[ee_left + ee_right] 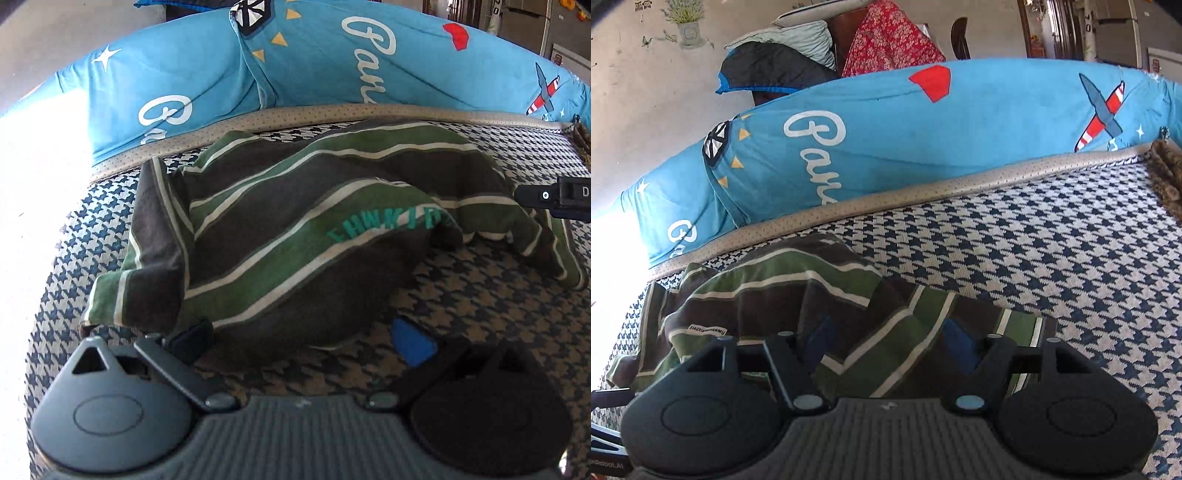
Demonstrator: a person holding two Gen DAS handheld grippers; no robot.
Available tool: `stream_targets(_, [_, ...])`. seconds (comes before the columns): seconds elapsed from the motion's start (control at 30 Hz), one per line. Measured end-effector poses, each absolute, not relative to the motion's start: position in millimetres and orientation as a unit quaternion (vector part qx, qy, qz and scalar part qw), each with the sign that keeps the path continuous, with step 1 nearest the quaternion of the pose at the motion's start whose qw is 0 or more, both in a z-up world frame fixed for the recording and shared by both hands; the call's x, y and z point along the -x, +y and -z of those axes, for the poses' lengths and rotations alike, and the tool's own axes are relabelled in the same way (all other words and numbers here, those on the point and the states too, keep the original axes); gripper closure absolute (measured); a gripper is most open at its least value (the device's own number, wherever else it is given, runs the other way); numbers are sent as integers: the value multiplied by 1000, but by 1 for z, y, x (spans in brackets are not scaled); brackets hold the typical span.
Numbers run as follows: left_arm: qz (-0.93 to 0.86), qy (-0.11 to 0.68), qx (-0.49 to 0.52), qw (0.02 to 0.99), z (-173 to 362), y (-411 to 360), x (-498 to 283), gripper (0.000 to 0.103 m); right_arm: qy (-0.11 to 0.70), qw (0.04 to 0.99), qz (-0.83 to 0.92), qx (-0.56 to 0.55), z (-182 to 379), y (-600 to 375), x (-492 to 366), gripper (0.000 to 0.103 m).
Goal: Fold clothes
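A green, grey and white striped garment (295,229) lies crumpled on the houndstooth mattress (480,314). It also shows in the right wrist view (798,302). My left gripper (303,343) is open, its fingers wide apart at the garment's near edge; the cloth's hem lies between them. My right gripper (886,343) is open with its fingers spread over the garment's near end, cloth lying between them. The right gripper also shows at the right edge of the left wrist view (554,199), beside the garment's far end.
A long blue pillow (295,62) with white lettering runs along the mattress's far edge, and shows in the right wrist view (923,133). A brown furry thing (1167,173) lies at the right. Piled bedding (820,48) stands behind. Bare mattress (1052,240) lies right of the garment.
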State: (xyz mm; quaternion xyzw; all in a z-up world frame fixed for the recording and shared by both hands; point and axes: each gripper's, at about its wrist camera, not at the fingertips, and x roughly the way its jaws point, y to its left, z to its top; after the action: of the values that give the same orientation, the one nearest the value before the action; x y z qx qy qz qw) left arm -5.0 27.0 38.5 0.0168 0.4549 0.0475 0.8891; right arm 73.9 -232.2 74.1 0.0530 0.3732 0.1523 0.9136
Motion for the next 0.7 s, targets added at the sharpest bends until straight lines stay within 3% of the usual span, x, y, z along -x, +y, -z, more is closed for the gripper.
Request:
stream_targets(0.27, [-88, 454, -43, 885, -20, 23, -6, 0, 403, 905, -133, -9, -48, -222, -82, 33])
stream_targets(0.3, [-94, 451, -39, 887, -19, 24, -7, 0, 404, 906, -127, -5, -47, -220, -83, 36])
stream_targets(0.4, [-126, 440, -40, 888, -21, 29, -8, 0, 394, 912, -110, 11, -48, -216, -84, 70])
stream_targets(0.43, [-139, 436, -40, 888, -22, 33, -8, 0, 391, 914, -108, 8, -49, -217, -84, 87])
stream_targets(0.47, [-152, 433, -38, 888, -23, 37, -10, 0, 389, 915, -104, 2, -51, -218, -86, 95])
stream_targets(0.7, [-229, 395, 5, 890, -44, 78, -14, 0, 268, 963, -35, -8, -86, -222, -81, 99])
